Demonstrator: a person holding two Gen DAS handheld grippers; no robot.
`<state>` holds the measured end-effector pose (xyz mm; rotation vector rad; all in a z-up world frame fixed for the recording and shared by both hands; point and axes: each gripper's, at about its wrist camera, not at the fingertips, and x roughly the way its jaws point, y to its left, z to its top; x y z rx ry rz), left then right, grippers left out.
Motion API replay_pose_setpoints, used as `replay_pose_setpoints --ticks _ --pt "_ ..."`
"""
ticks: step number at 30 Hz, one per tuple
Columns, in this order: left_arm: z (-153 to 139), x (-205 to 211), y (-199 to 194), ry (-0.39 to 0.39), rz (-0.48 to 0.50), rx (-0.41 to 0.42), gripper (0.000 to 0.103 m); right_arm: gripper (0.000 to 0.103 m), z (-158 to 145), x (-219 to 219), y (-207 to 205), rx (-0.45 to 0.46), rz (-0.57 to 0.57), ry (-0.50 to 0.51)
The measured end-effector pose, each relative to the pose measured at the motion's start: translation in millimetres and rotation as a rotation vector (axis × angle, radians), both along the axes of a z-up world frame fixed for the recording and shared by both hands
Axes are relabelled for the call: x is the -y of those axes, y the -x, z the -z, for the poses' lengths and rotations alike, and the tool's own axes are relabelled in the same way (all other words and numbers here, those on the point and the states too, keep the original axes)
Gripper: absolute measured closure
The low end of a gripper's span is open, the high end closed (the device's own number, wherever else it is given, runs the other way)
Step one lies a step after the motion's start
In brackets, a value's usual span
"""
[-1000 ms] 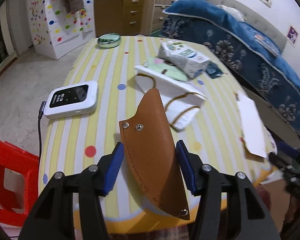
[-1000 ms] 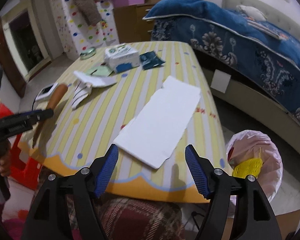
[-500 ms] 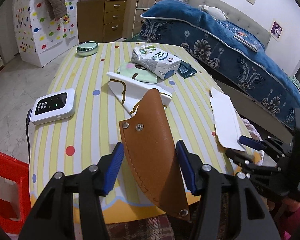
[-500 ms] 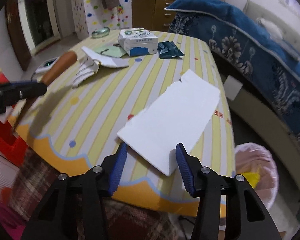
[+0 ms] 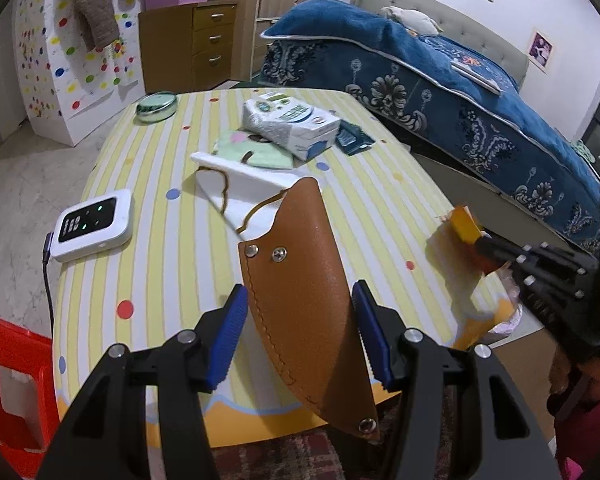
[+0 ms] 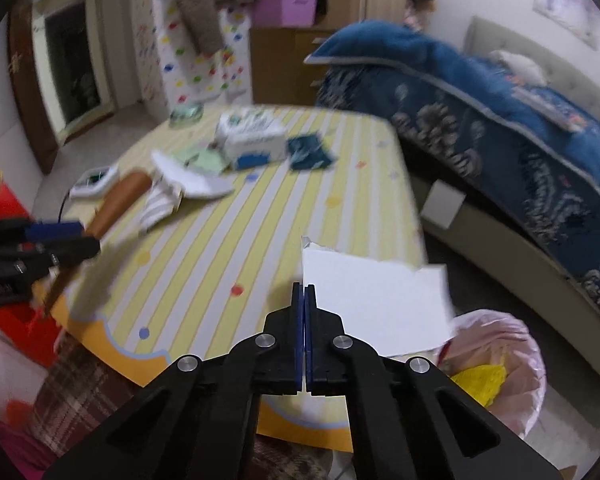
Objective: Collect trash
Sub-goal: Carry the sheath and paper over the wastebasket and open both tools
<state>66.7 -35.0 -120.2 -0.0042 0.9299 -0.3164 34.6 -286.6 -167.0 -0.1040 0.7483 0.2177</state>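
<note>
My right gripper (image 6: 305, 292) is shut on the edge of a white torn card sheet (image 6: 376, 300) and holds it lifted over the table's right edge, above a pink-lined trash bin (image 6: 500, 356). The sheet also shows in the left wrist view (image 5: 456, 268), orange on its other side. My left gripper (image 5: 300, 316) is shut on a brown leather sheath (image 5: 304, 288), held above the near edge of the striped table (image 5: 148, 184). A white paper bag with brown handles (image 5: 244, 188) lies in the middle of the table.
A tissue pack (image 5: 288, 124), green card (image 5: 256, 152), dark blue wrapper (image 5: 352, 138), green tin (image 5: 156, 106) and white device with cable (image 5: 94, 230) lie on the table. A red stool (image 5: 8, 384) stands left. A blue bed (image 5: 460, 92) is right.
My right gripper has closed on the white sheet and lifted it off the table toward the bin. My left gripper still holds the sheath, little moved.
</note>
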Motion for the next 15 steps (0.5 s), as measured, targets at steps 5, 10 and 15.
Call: replay_pose_setpoints --ticks 5,10,15 --pt "-14 27 1 0.026 0.071 0.035 0.05 0.103 -31 38 16 0.059 0.094 -0.072" --pt "-27 70 4 0.057 0.174 0.075 0.05 0.103 -44 79 34 0.077 0.173 -0.161" --pt "-30 126 3 0.078 0.284 0.085 0.05 0.103 -44 114 46 0.086 0.246 -0.208"
